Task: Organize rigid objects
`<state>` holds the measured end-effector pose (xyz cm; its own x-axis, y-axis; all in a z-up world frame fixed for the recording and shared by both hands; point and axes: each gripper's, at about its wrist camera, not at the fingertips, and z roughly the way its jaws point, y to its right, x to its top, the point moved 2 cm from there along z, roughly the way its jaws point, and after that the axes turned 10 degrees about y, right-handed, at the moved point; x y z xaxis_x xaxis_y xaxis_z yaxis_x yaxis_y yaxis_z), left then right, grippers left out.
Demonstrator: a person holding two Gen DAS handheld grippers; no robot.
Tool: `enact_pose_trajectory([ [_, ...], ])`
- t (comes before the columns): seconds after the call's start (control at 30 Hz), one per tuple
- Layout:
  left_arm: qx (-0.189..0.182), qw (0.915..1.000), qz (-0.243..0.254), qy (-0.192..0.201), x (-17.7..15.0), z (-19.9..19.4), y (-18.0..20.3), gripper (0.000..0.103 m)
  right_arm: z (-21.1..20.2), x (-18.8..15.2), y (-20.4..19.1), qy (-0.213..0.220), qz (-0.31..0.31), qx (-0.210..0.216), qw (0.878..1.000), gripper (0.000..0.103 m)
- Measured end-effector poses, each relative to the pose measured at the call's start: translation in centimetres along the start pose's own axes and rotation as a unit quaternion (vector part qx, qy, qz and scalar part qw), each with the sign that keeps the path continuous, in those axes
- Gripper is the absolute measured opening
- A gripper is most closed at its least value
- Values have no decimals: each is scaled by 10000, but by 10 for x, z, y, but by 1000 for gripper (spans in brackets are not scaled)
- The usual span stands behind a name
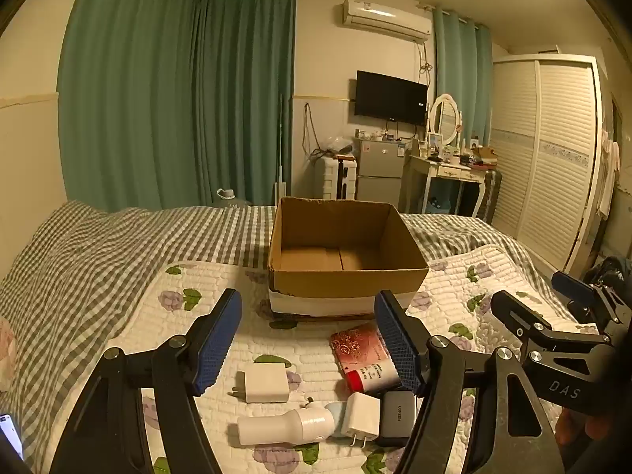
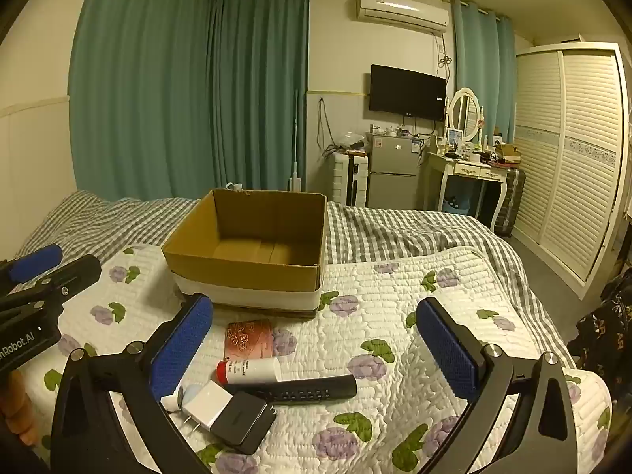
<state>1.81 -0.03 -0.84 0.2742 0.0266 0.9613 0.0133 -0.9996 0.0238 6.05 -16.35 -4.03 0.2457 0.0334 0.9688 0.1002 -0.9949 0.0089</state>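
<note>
Looking along the left gripper (image 1: 308, 339), the cardboard box (image 1: 343, 276) sits on the bed's floral quilt (image 1: 205, 331) with nothing visible inside it, so the sorting appears not to have begun. All the items still lie loose on the quilt in front of the box: a white square charger (image 1: 265, 387), a white bottle-shaped device (image 1: 284, 428), a white plug adapter (image 1: 361, 418), a grey charger (image 1: 397, 420), a red-capped tube (image 1: 373, 375) and a rose-patterned pack (image 1: 357, 341). The left gripper hangs above them with jaws spread wide, empty and touching nothing. The right gripper (image 1: 533, 308) shows at the right edge, also clear of everything.

From the right wrist view, the box again looks empty. A dark remote control (image 2: 292, 391) lies just behind the adapter (image 2: 207, 401) and grey charger (image 2: 243, 420), with the tube (image 2: 249, 371) and patterned pack (image 2: 249, 337) beyond. The right gripper (image 2: 316, 339) is fully released above the quilt (image 2: 395, 296), holding nothing. By this judgement, every object still needs moving into the box.
</note>
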Motion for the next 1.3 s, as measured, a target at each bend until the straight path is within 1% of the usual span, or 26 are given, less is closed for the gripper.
enact_pose_trajectory([
  [0.03, 2, 10000, 12, -67, 0, 1, 0, 73, 0, 0, 0, -8, -1, -3, 10000, 103],
  [0.1, -6, 10000, 15, -53, 0, 2, 1, 73, 0, 0, -1, -24, -5, 1, 10000, 103],
  [0.17, -14, 10000, -46, 59, 0, -1, 0, 73, 0, 0, -1, -19, -3, 2, 10000, 103],
  [1.3, -5, 10000, -27, 38, 2, -2, -1, 73, 2, -5, -4, -78, -3, 104, 9999, 103],
])
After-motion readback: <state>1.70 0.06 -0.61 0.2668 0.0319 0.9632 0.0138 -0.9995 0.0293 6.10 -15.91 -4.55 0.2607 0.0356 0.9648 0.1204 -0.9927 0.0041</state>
